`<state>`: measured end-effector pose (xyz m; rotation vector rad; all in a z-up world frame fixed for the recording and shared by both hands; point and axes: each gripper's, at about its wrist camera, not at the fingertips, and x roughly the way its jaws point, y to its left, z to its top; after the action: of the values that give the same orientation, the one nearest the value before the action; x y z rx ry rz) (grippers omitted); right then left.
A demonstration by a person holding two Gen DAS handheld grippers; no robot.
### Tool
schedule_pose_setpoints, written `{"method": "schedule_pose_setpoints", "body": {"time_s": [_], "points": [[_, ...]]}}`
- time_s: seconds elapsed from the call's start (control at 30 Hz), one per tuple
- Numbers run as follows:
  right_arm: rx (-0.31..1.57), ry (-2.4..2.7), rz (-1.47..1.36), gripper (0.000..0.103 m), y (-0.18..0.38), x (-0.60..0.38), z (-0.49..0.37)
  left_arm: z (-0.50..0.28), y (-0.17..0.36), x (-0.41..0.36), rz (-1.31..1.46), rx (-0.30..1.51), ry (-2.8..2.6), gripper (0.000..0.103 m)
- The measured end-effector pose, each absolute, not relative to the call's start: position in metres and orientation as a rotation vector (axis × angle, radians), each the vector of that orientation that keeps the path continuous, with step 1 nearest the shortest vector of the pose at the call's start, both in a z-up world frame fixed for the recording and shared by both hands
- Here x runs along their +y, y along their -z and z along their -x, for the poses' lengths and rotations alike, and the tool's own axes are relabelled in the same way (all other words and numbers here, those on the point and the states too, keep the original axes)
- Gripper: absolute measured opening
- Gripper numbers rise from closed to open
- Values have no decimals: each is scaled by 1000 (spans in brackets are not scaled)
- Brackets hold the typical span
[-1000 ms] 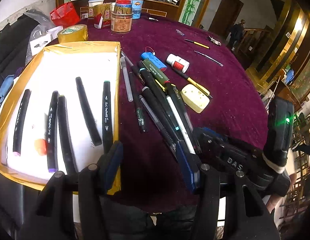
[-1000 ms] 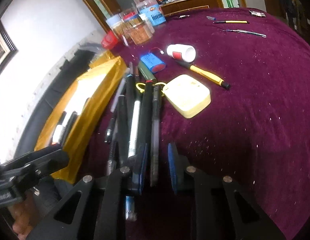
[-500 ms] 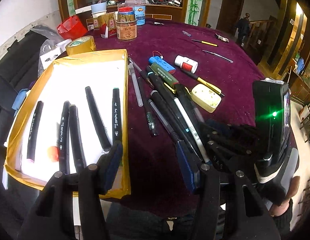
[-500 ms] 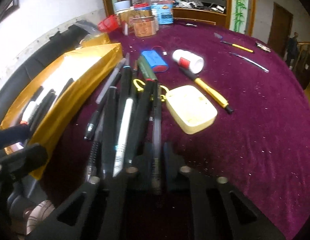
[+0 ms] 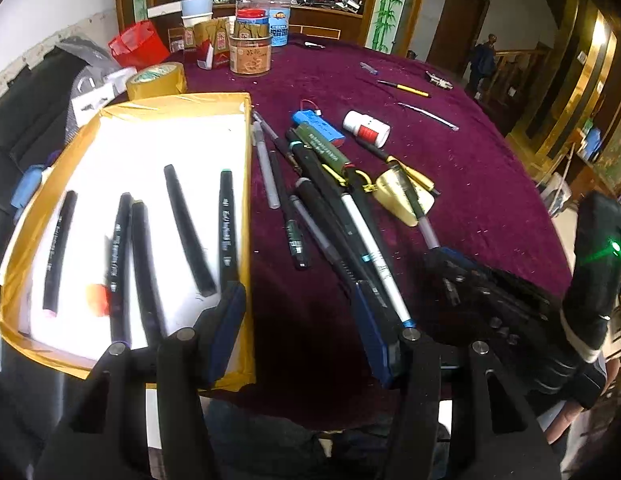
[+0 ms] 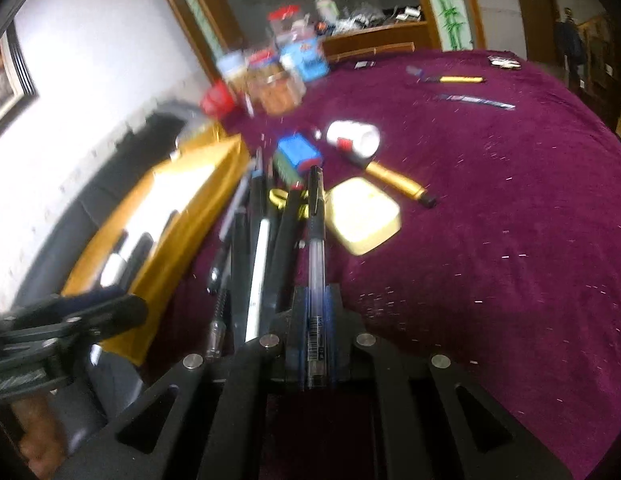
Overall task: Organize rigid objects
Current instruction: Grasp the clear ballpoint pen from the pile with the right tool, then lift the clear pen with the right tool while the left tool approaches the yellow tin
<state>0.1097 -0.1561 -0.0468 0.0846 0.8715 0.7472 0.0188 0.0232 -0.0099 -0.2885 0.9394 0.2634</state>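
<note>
My right gripper [image 6: 313,300] is shut on a clear-barrelled pen with a black cap [image 6: 316,236], lifted and pointing away over the pile of pens [image 6: 262,236]. It also shows in the left wrist view [image 5: 450,260] holding that pen [image 5: 414,208]. My left gripper [image 5: 298,312] is open and empty, near the table's front edge, between the gold-edged white tray [image 5: 110,148] and the pile of pens [image 5: 334,216]. Several black markers [image 5: 188,228] lie in the tray.
A yellow flat case [image 6: 364,220], a blue battery pack [image 6: 298,154], a white bottle [image 6: 354,138] and a yellow-handled tool [image 6: 398,182] lie beyond the pile on the purple cloth. Jars [image 5: 250,46], a tape roll [image 5: 156,80] and a red bag [image 5: 136,44] stand at the back.
My right gripper closed on the clear pen and lifted it off the pile. My left gripper stayed open near the tray corner.
</note>
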Motion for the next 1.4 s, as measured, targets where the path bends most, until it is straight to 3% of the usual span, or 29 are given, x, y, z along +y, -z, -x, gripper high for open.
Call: {"method": "schedule_pose_setpoints", "body": {"time_s": [0.27, 0.77, 0.87, 1.0, 1.33, 1.37, 1.4], "points": [[814, -488, -143, 7, 37, -210, -136, -57, 9, 5, 345, 982, -133, 53], [823, -328, -49, 7, 55, -215, -150, -183, 51, -32, 399, 1158, -195, 53], [817, -335, -55, 7, 55, -215, -149, -194, 61, -38, 390, 1196, -231, 62], [812, -351, -70, 7, 54, -217, -148, -207, 64, -53, 325, 1214, -256, 83], [803, -363, -86, 7, 54, -217, -148, -202, 67, -45, 333, 1250, -321, 82], [804, -363, -89, 7, 55, -218, -148, -205, 67, -47, 322, 1248, -332, 79], [806, -364, -92, 7, 55, -219, -149, -207, 67, -46, 305, 1238, -358, 64]]}}
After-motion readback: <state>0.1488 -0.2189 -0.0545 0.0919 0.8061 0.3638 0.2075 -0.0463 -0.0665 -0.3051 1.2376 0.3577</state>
